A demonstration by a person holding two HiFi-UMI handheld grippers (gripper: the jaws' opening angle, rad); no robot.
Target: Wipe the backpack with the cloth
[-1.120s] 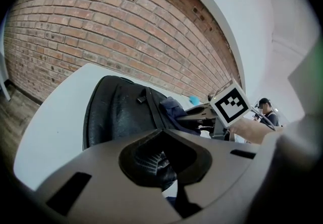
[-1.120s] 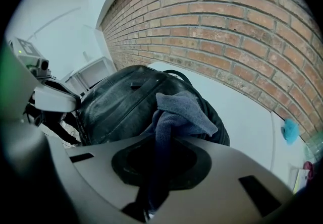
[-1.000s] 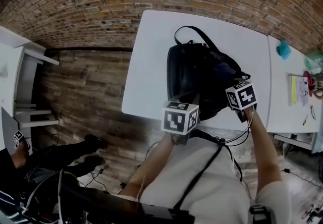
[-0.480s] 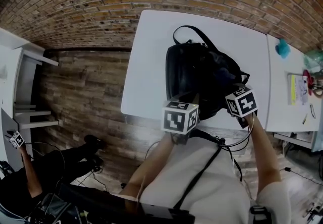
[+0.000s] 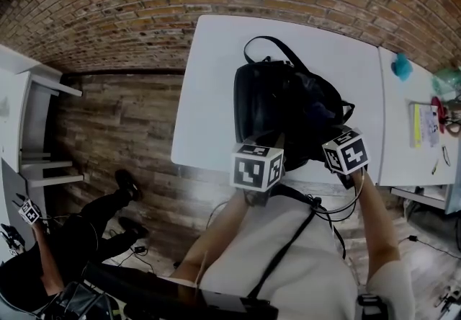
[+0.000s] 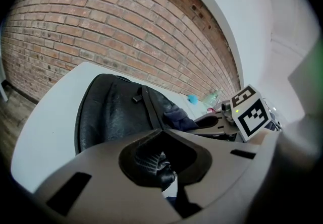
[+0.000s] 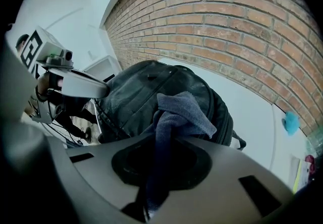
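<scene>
Backpack (image 5: 277,113) is lying flat on the white tabletop (image 5: 209,95), carry loop pointing away from the person and the bottom end hanging right at the near edge. Everything else sits around that.

Left gripper (image 6: 161,132) is at the backpack's near left corner. Its jaws are pinched together and there's black, mesh-looking bag material caught between them, so I read it as clamped onto the backpack itself. Makes sense: that black shell looks slick, and a light bag would probably skate around the tabletop once you start rubbing, so one side pins it.

Right gripper (image 7: 164,140) is over the backpack's near right side, jaws closed tight on a blue-grey cloth (image 7: 176,112). The cloth is bunched in the grip with a loose flap spilling forward onto the bag's top surface. That loose end is the bit that does the wiping, so holding it by the bunch keeps the hard jaws off the material.

My guess is we're mid-wipe on the right half; the left panel looks shiny but I can't tell if it's been done. Main risk is the flap folding under and the gripper dragging on the bag instead.
</scene>
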